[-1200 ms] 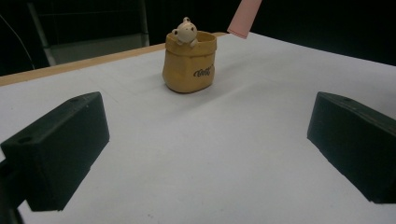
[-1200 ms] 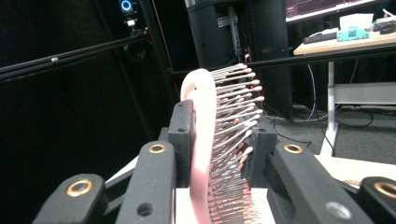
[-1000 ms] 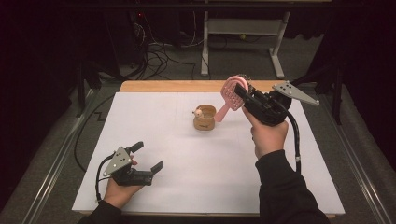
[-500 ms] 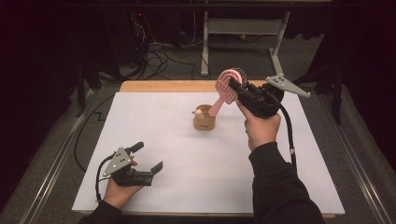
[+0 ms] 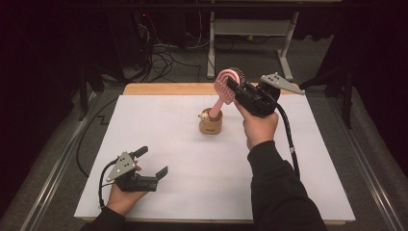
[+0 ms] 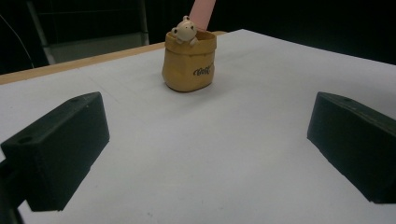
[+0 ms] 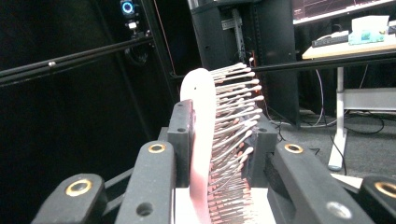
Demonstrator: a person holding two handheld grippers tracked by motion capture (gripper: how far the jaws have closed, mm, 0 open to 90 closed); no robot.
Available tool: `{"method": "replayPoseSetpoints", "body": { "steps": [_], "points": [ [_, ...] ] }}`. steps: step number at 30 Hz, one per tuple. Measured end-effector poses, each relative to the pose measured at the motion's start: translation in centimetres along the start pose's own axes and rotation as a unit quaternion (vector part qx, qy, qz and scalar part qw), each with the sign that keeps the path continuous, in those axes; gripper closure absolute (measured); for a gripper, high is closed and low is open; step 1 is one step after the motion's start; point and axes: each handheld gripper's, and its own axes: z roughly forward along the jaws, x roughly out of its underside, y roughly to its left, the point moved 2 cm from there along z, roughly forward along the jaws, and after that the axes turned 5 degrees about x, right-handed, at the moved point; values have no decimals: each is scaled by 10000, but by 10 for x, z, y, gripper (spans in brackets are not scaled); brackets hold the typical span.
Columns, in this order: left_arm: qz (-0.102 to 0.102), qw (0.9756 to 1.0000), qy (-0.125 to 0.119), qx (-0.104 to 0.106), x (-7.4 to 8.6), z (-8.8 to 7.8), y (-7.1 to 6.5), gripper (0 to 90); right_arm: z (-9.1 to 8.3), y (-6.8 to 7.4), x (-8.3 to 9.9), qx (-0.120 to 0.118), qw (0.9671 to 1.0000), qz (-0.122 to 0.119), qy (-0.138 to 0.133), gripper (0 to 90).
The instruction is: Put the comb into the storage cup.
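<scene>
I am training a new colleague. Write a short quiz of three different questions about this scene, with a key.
1. True or false: the right hand-held gripper is shut on the head of the pink hairbrush.
2. Where is the handle end of the hairbrush? A) flat on the table B) inside the small tan holder C) between the jaws of the left hand-held gripper
3. Fill in: the jaws of the left hand-held gripper stand ____ with nothing between them.

Key:
1. True; the right gripper view shows the brush head clamped between the jaws.
2. B
3. open
</scene>
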Motion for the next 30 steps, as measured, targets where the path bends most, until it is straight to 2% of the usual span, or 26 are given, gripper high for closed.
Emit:
{"method": "replayPoseSetpoints", "body": {
  "steps": [6,10,20,30],
  "points": [
    [12,10000,-25,19,0,-1,-1,0,10,-1,6,39,10000,10,54,709],
    [51,10000,-45,-70,-1,-1,-2,0,15,-1,10,45,10000,-9,84,708],
    [33,10000,-10,-31,-1,-1,-1,0,25,-3,19,63,9998,-10,164,706],
    [-1,10000,-37,-14,-1,-1,-1,0,32,-6,32,89,9996,100,262,705]
  ]
}}
